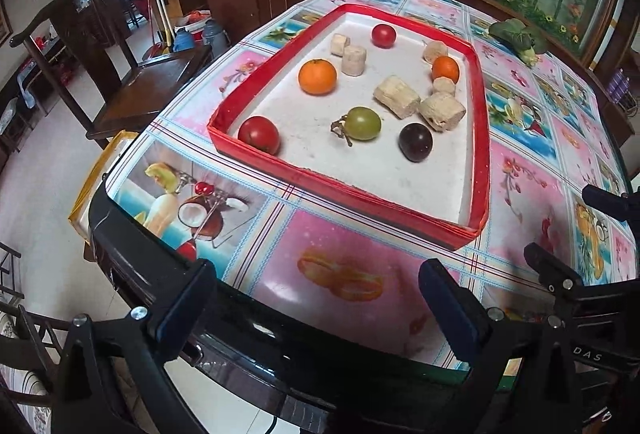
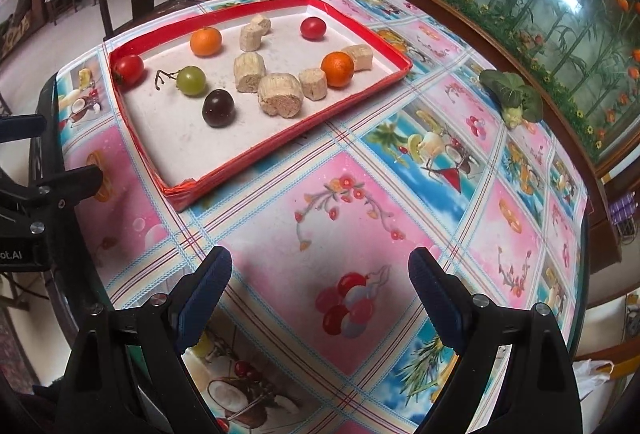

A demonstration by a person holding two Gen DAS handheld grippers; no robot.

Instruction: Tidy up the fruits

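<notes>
Both tools wide, empty: left tool [image 1: 316,294], right tool [image 2: 320,282], hovering over near desk [image 2: 360,201]. Fruit scattered in red-rimmed white tray [image 1: 352,189], far-left of right tool. Left tool nearer; round red tomato [image 1: 259,134] closest.

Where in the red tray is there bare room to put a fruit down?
The red tray has bare floor in its near end, between the dark plum and the near rim. The middle and far end are crowded with oranges, tomatoes and beige chunks.

Patterned table [image 2: 360,193] bears red tray [image 2: 352,105], leafy vegetable [image 2: 510,93].
</notes>
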